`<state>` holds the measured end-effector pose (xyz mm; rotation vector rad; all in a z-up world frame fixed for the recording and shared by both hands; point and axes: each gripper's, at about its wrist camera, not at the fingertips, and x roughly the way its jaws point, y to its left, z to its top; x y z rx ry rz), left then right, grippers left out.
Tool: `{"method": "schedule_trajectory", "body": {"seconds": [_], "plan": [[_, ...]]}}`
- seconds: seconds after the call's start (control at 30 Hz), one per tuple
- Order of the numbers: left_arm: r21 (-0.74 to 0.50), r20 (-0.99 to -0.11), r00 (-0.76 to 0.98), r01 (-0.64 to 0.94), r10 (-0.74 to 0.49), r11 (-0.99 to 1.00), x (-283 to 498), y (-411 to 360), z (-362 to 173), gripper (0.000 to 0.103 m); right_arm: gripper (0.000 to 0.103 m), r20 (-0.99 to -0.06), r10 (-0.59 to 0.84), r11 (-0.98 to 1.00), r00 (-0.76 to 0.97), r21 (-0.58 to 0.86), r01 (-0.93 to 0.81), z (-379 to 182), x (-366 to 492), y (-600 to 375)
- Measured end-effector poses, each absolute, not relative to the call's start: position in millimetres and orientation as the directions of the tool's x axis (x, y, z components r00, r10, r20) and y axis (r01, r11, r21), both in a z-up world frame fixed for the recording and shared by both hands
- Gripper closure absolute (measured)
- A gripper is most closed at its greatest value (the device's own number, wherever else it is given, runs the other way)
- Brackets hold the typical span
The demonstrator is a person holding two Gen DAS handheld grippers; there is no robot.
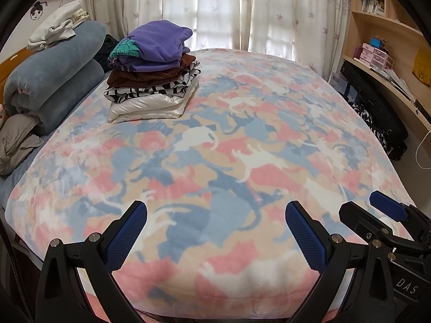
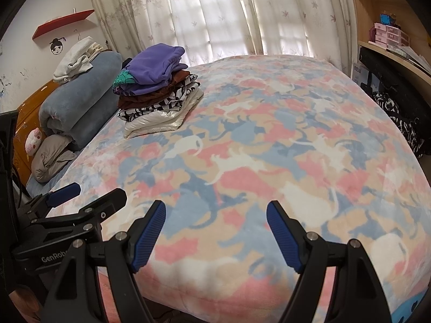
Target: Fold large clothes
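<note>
- Left gripper (image 1: pixel 215 231): jaws apart, nothing btwn, bottom of frame over bed (image 1: pixel 269 140).
- Right gripper (image 2: pixel 215 231): same, apart, empty.
- Folded clothes stack (image 1: pixel 153 72): upper left, on bed.

Folded clothes stack (image 1: pixel 152 72) on bed.

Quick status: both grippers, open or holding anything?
Left gripper: open, holding nothing, above the blanket.
Right gripper: open, holding nothing.
</note>
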<state>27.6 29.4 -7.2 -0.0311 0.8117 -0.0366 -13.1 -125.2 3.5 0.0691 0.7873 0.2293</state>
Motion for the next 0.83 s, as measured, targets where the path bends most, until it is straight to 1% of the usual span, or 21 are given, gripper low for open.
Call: {"method": "schedule_trajectory", "body": {"seconds": [0.33,0.53,0.83], "plan": [[-0.027,-0.722,0.691,0.03,-0.04,0.999,25,29,-14,0.003,0.025,-0.695,0.23,0.973,0.681,0.145,-0.179,3,-12,-125],[-0.022,-0.723,0.69,0.035,-0.04,0.999,25,30,-14,0.005,0.025,-0.696,0.228,0.973,0.681,0.144,-0.178,2,-12,-124],[-0.037,-0.735,0.676,0.034,-0.05,0.999,31,40,-12,0.006,0.025,-0.699,0.224,0.974,0.679,0.141,-0.176,-1,-13,-123]]}}
